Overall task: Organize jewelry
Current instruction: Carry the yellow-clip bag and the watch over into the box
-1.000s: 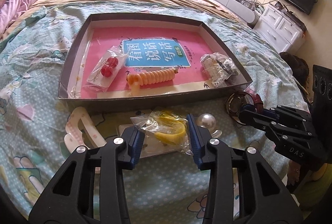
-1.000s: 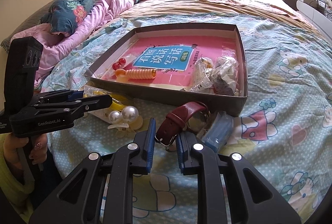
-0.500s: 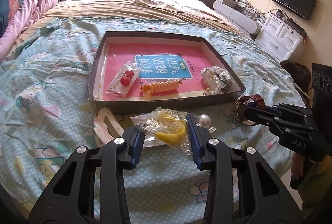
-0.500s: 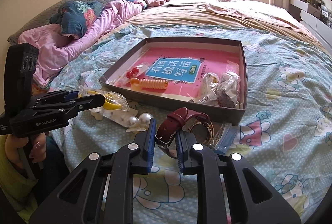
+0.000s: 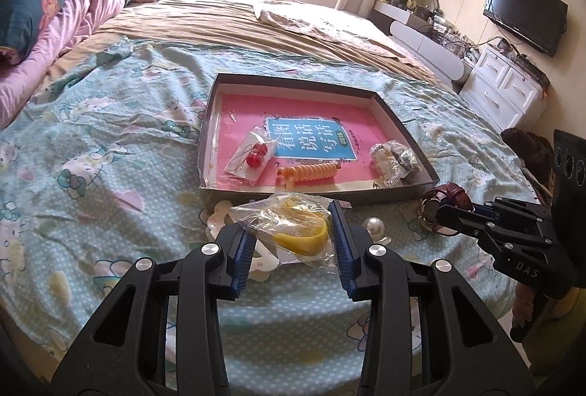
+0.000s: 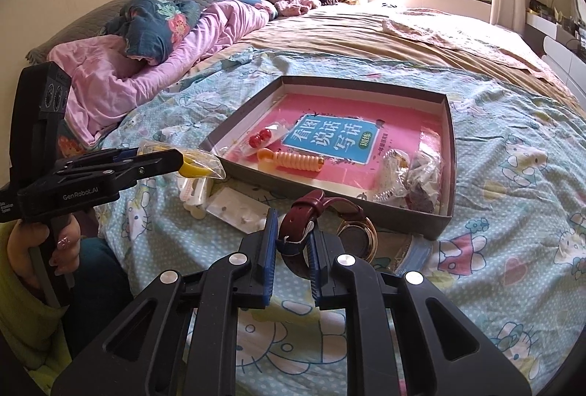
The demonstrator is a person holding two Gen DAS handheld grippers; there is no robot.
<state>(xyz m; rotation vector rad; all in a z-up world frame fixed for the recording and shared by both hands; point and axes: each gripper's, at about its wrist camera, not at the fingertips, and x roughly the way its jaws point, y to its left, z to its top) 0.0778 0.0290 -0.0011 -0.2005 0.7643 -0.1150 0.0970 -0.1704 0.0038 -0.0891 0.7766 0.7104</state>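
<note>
Jewelry spread over a bed (image 5: 110, 154) under a cartoon-cat sheet, partly inside a shallow dark box (image 5: 403, 134) with a pink book (image 5: 311, 110) flat on its floor. Inside the box: red bead earrings in a clear bag (image 5: 254, 156) at left, orange spiral hair tie (image 5: 311, 172) along the near wall, clear bag of dark pieces (image 5: 397, 159) in the right corner. Left claw (image 5: 293, 242) pinching a clear bag with a yellow bangle (image 5: 300, 229), lifted off the sheet just before the box. Right claw (image 6: 291, 249) pressed tight on the dark red strap of a wristwatch (image 6: 311, 213), gold-rimmed dial hanging beside the right finger. On the sheet beneath: white hair clip (image 5: 223, 213), pearl earring (image 5: 373, 224), white card (image 6: 238, 213), blue packet (image 6: 417, 249).
</note>
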